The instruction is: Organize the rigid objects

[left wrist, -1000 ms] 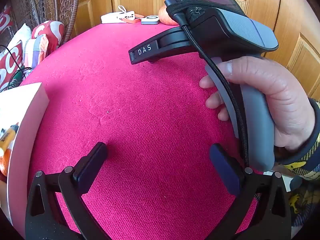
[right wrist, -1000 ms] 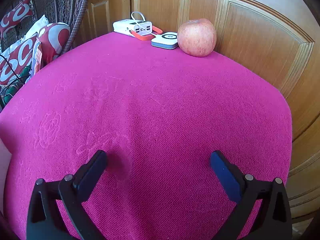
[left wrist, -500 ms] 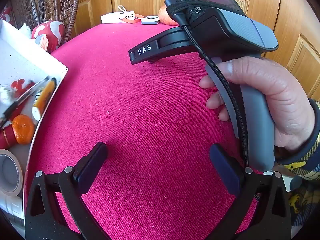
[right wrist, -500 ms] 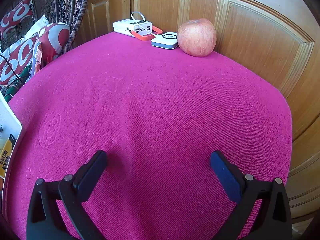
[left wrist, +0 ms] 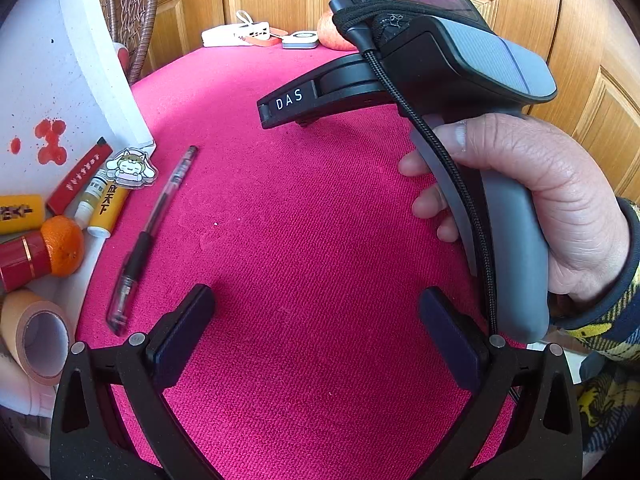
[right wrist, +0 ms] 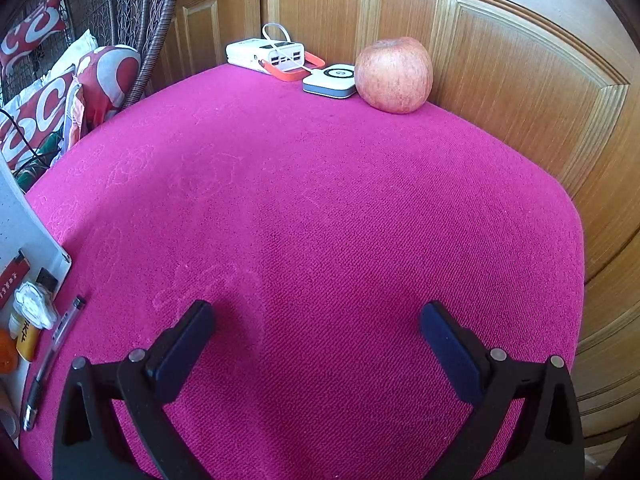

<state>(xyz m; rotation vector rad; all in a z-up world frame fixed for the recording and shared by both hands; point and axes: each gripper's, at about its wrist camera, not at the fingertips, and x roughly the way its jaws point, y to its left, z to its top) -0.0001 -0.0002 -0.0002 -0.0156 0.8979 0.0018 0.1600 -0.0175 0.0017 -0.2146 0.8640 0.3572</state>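
Note:
A white tray (left wrist: 48, 80) is tilted at the left edge of the pink cloth (left wrist: 300, 220), spilling small objects. A pen (left wrist: 152, 236) lies on the cloth beside it. A cartoon charm (left wrist: 130, 168), a yellow tube (left wrist: 106, 208), a red stick (left wrist: 78, 178), an orange (left wrist: 64, 246) and a tape roll (left wrist: 34, 336) lie on the tray. My left gripper (left wrist: 316, 328) is open and empty right of the pen. My right gripper (right wrist: 316, 340) is open and empty; its body (left wrist: 440, 72) shows in the left wrist view.
An apple (right wrist: 394, 76), a white round-topped box (right wrist: 330, 80) and a white power bank (right wrist: 268, 54) with an orange strap sit at the cloth's far edge against wooden panels (right wrist: 520, 80). A wicker chair (right wrist: 132, 20) with cushions stands at the left.
The white tray has come in from the left and tipped up, and the pen and small objects have slid toward the cloth. Both grippers have stayed still and open.

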